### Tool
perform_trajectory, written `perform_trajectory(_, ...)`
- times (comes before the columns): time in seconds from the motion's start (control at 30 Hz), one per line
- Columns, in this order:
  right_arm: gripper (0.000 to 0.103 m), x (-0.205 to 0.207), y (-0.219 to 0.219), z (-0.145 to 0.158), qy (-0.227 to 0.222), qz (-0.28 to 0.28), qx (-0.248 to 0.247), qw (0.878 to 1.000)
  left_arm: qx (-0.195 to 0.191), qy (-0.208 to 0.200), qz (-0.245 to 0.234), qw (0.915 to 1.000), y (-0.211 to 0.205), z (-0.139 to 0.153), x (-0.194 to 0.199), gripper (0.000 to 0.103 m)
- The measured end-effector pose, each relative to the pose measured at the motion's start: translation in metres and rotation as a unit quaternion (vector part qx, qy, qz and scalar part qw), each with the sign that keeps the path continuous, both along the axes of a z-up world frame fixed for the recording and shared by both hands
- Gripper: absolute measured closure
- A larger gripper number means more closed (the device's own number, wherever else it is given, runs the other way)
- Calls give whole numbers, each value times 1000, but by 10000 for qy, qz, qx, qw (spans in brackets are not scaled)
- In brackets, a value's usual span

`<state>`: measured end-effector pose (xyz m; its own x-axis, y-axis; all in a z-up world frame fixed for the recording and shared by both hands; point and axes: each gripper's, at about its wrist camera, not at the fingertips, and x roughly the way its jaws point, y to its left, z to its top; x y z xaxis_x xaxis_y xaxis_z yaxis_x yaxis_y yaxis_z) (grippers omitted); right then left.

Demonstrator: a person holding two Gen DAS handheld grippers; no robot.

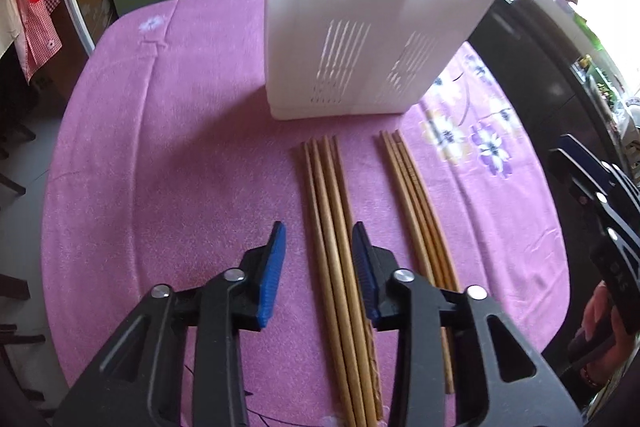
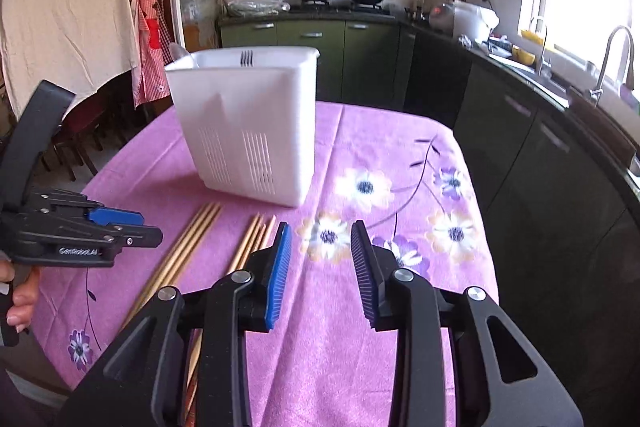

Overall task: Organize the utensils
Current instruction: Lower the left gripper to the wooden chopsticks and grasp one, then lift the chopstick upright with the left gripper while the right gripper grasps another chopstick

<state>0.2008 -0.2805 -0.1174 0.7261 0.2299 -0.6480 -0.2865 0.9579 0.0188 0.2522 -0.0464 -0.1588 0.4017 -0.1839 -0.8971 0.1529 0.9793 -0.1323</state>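
Two bundles of wooden chopsticks lie side by side on the pink flowered tabletop, their far tips pointing at a white slotted utensil holder that stands upright just beyond them. The left bundle looks thicker and paler; the right bundle is slimmer and darker, and the two lie near each other without touching.

The left tool hangs over the left bundle with its blue pads apart, one on each side of the sticks, not pressing on them. The right tool also has its pads apart and holds nothing; it hovers over bare cloth to the right of both bundles, and only flowers show between its pads.

Chopsticks are light, stiff and smooth, and loose round sticks tend to roll and fan apart when squeezed. A pinch across the whole bundle near the middle would likely balance it best; a grip close to one end would let the far tips droop or scatter. The soft cloth may bunch under the pads. How many sticks each bundle holds is hard to count, since the near ends run under the tool bodies.
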Motion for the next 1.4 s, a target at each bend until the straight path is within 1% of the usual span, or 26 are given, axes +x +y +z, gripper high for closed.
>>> perform_trajectory(0.07,71,1,-1,-2,42,-8,1,10000,-7,137,8,9999,-2,-6,6,77)
perform_trajectory(0.13,71,4,1,-2,78,-7,-7,10000,26,226,-9,9997,-1,-9,9,82)
perform_trajectory(0.4,71,9,4,-2,133,36,17,9999,206,358,-19,9991,-5,-19,19,86)
perform_trajectory(0.53,69,10,4,-3,155,25,18,9999,299,370,-56,9989,-10,-21,22,86)
perform_trajectory(0.67,67,11,4,-4,179,34,34,9998,359,460,-131,9982,-23,-24,28,87)
perform_trajectory(0.8,67,11,6,-4,189,69,46,9998,521,442,-196,9975,-34,-28,31,87)
perform_trajectory(0.9,67,11,7,-5,200,78,45,9998,569,493,-169,9970,-33,-29,34,94)
perform_trajectory(1.0,65,12,6,-7,212,70,59,9997,567,526,-116,9969,-29,-29,38,95)
perform_trajectory(1.13,65,13,6,-8,237,76,95,9996,643,459,-155,9968,-34,-29,39,96)
perform_trajectory(1.3,65,13,6,-9,255,81,95,9996,499,434,-118,9977,-28,-27,37,97)
perform_trajectory(1.4,65,14,5,-9,264,61,111,9996,357,250,-86,9990,-16,-18,32,97)
